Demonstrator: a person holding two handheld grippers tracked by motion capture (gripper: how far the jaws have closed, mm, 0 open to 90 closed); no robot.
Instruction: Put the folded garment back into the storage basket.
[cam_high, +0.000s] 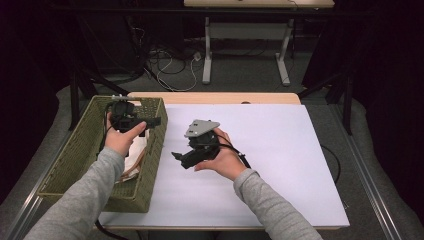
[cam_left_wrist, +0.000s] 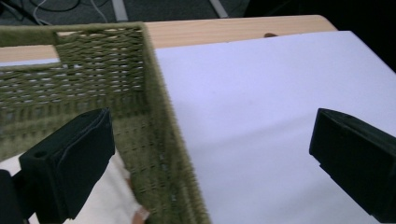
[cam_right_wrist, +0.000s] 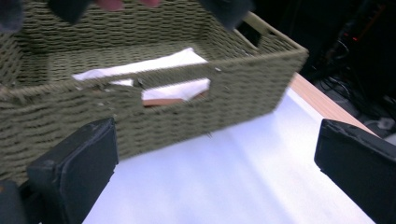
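An olive woven basket (cam_high: 155, 150) stands on the left of the table, with folded white cloth (cam_high: 135, 155) lying in it. My left gripper (cam_high: 152, 121) hovers over the basket's far right corner, jaws open and pointing right, with nothing between them. In the left gripper view the basket's right wall (cam_left_wrist: 159, 116) runs between the jaws of the left gripper (cam_left_wrist: 210, 158), and the cloth (cam_left_wrist: 107, 200) shows low left. My right gripper (cam_high: 181, 157) is held over the white surface just right of the basket, pointing left at it. The right gripper (cam_right_wrist: 215, 172) is open and empty, facing the basket (cam_right_wrist: 140, 116) and the cloth (cam_right_wrist: 140, 65).
A white sheet (cam_high: 260, 150) covers the table right of the basket, with a wooden edge (cam_high: 215, 97) at the back. Behind the table are a white-legged stand (cam_high: 207, 65), loose cables (cam_high: 170, 65) on the floor and dark frame posts at both sides.
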